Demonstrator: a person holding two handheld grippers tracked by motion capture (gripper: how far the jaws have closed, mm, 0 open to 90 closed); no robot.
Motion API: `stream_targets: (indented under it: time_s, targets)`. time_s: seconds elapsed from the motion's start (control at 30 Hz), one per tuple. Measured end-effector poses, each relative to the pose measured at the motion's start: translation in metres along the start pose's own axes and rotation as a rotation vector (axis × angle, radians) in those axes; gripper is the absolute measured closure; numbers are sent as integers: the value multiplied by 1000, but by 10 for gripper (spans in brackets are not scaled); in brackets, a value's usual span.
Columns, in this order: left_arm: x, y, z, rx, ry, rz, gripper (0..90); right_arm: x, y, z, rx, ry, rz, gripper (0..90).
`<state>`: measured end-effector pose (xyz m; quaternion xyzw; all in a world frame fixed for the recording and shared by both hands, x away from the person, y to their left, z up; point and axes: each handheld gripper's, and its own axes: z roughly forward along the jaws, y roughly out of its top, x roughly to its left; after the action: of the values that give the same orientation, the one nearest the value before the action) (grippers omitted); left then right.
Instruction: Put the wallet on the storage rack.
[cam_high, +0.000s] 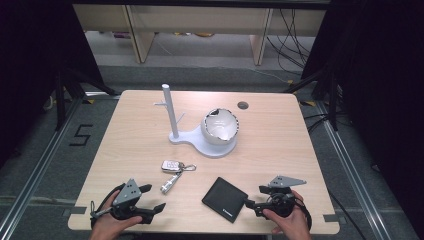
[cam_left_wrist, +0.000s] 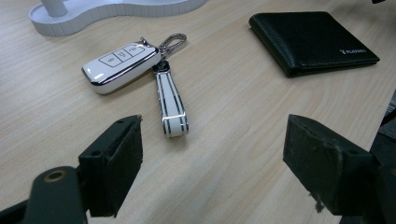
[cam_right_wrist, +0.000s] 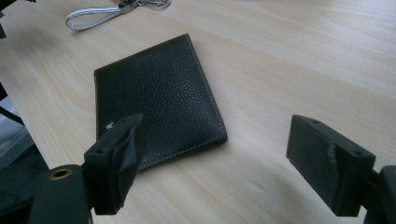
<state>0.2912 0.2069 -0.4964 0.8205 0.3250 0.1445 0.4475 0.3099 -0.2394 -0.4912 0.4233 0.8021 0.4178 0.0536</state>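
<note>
Both hands rest at the near edge of the surface (cam_high: 150, 115), and this looks like the approach before any pick. The left gripper (cam_high: 152, 197) has its jaws spread wide with nothing between them; the car key fob (cam_left_wrist: 122, 66) with its white strap (cam_left_wrist: 171, 105) lies just ahead of them, the strap's end nearest the gap. The right gripper (cam_high: 251, 196) also stands wide open and empty, with the black wallet (cam_right_wrist: 156, 98) directly ahead, its near corner reaching toward the left jaw as the right gripper view shows it.

The next move probably calls for each gripper to ease forward and down until its thing sits between the jaws, then close; the flat wallet will likely need an edge lifted.

Beyond the fob, a white stand (cam_high: 202, 142) with a post carries a bowl-like piece (cam_high: 220, 125) whose nature is hard to make out. The stand is cut off at the top of the left gripper view.
</note>
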Motion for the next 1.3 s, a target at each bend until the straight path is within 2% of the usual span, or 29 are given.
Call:
stream_targets:
  time_s: [0.03, 0.07, 0.1, 0.13, 0.23, 0.3, 0.33, 0.37, 0.4, 0.47, 0.5, 0.53, 0.57, 0.6, 0.63, 0.67, 0.73, 0.77, 0.83, 0.9, 0.93, 0.97, 1.03, 1.07, 1.1, 1.17, 1.23, 1.27, 1.3]
  targets:
    - [-2, 0, 2, -20, -12, -22, 199, 3, 0, -1, 2, -3, 31, 210]
    - [0, 0, 1, -4, -6, 4, 207, 1, 0, -1, -4, -13, -5, 210]
    - [-2, 1, 2, -15, -11, -12, 211, 3, 0, -2, 8, -12, 2, 210]
    - [-2, 2, 1, -2, -6, -1, 215, 4, 0, -1, 2, 2, 4, 212]
    - [-2, 4, 2, -6, -19, 3, 262, 6, 0, 0, 2, 6, 18, 214]
    - [-4, 7, 5, -16, -28, 3, 291, 10, -2, 0, 2, 27, 45, 216]
    - [-7, 11, 7, 7, -33, 35, 353, 13, -3, 1, 8, 39, 62, 217]
    - [-7, 11, 7, 7, -33, 35, 370, 12, -3, 2, 8, 42, 23, 217]
    - [-10, 15, 10, 13, -37, 66, 417, 15, -4, 2, 10, 36, 42, 218]
    - [-14, 19, 15, 26, -63, 80, 480, 15, -4, 1, 9, 42, 17, 219]
    - [-14, 19, 15, 26, -63, 80, 534, 17, -5, 1, 9, 47, 44, 222]
    - [-16, 21, 18, 30, -74, 111, 561, 18, -5, 1, 11, 51, 46, 223]
    - [-20, 23, 22, 22, -79, 117, 561, 18, -5, 1, 11, 51, 46, 223]
    - [-26, 27, 29, 42, -108, 144, 636, 17, -5, 1, 12, 56, 53, 223]
    - [-29, 30, 33, 50, -116, 155, 656, 17, -6, 1, 16, 58, 62, 224]
    - [-30, 33, 37, 67, -130, 178, 682, 15, -6, 1, 14, 56, 42, 224]
    - [-34, 35, 42, 56, -142, 175, 718, 14, -6, 1, 13, 63, 50, 225]
    - [-38, 39, 50, 83, -158, 195, 727, 14, -6, 1, 10, 62, 45, 225]
    - [-41, 43, 57, 100, -172, 201, 755, 14, -6, 0, 17, 53, 53, 225]
    - [-44, 44, 61, 102, -181, 202, 771, 14, -6, 1, 19, 74, 83, 225]
    - [-47, 46, 67, 102, -201, 195, 780, 10, -7, 1, 14, 67, 64, 225]
    - [-47, 46, 67, 102, -201, 195, 790, 11, -7, 1, 18, 70, 97, 225]
    - [-47, 53, 76, 121, -202, 228, 799, 9, -7, 1, 17, 68, 84, 226]
    - [-47, 55, 79, 125, -196, 227, 809, 12, -7, 1, 30, 59, 119, 229]
    - [-47, 55, 79, 125, -196, 227, 815, 12, -7, 1, 30, 59, 119, 229]
    - [-44, 62, 87, 141, -180, 227, 831, 11, -8, 3, 31, 88, 75, 233]
    - [-42, 65, 90, 151, -183, 234, 840, 12, -7, 2, 36, 67, 68, 233]
    - [-42, 68, 95, 144, -170, 219, 855, 14, -8, 3, 46, 85, 106, 233]
    - [-42, 70, 98, 160, -166, 224, 861, 11, -8, 4, 41, 83, 85, 233]
